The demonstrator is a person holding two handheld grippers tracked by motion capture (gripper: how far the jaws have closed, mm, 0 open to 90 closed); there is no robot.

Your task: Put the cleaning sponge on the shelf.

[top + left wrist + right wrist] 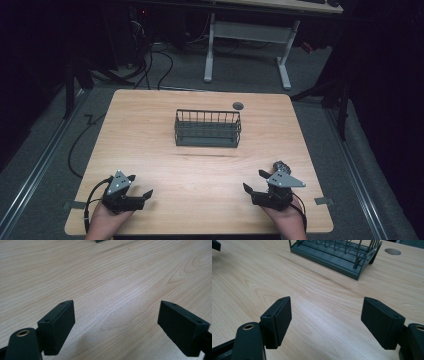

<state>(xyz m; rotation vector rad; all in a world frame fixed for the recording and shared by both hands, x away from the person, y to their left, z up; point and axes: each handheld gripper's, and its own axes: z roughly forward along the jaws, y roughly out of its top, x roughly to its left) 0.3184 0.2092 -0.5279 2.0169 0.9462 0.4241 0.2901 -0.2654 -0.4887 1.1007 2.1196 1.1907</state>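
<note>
My left gripper (pixel 140 185) rests near the table's front left corner, held by a hand, its jaws wide apart. In the left gripper view the left gripper (pixel 116 325) is open over bare wood with nothing between its pads. My right gripper (pixel 255 181) sits near the front right, also in a hand. In the right gripper view the right gripper (pixel 327 320) stands open with only tabletop between the jaws. A dark wire basket (pixel 207 128) stands at the table's middle, far from both; the right gripper view has the basket (pixel 337 255) ahead of the jaws.
A small dark lumpy object (pixel 281 166) lies just behind the right gripper. A round grey cable hole (pixel 238 105) sits beyond the basket, near the far edge. The wooden table (pixel 150 150) stands on grey floor with cables and a desk frame (pixel 247 45) beyond.
</note>
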